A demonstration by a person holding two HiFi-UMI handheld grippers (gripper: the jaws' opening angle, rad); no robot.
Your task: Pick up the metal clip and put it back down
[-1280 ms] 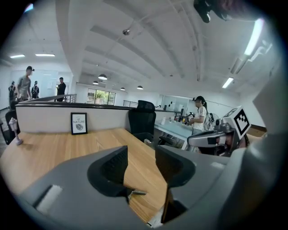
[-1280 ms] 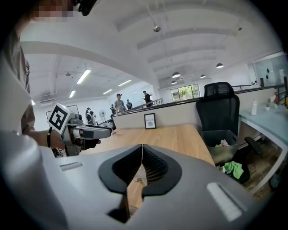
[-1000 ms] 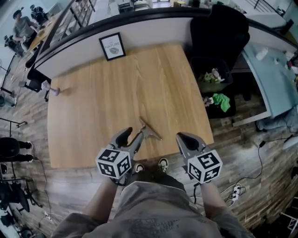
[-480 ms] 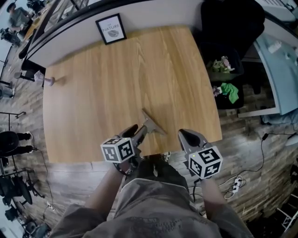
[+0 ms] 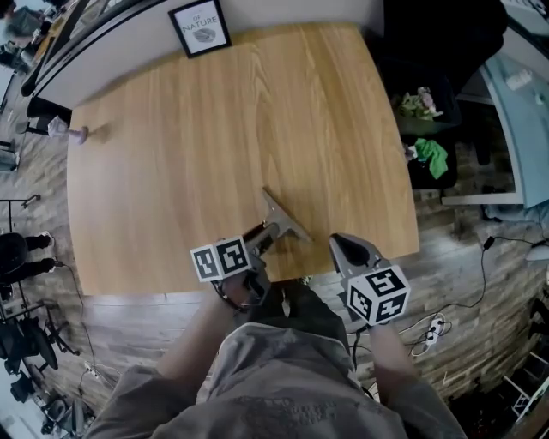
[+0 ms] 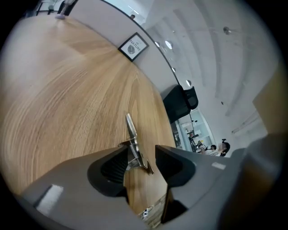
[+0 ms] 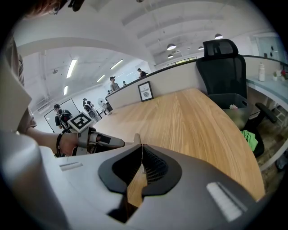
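The metal clip (image 5: 284, 220) is a silver spring clamp, and its long flat blade points away from me over the wooden table (image 5: 171, 171) near the front edge. My left gripper (image 5: 260, 243) is shut on the clip's handle end. In the left gripper view the clip (image 6: 132, 134) stands on edge between the dark jaws of the left gripper (image 6: 139, 155), low over the wood. My right gripper (image 5: 343, 245) hovers to the right of the clip, apart from it. Its jaws meet with nothing between them in the right gripper view (image 7: 142, 148).
A framed picture (image 5: 200, 26) stands at the table's far edge against a low partition. A small purple object (image 5: 75, 133) sits at the far left corner. A black office chair (image 5: 437, 34) and a bin with green stuff (image 5: 429, 154) stand to the right of the table.
Both grippers have sunk toward the table's front edge. The left one has rolled, turning its marker cube, and the clip has stayed in its jaws throughout.
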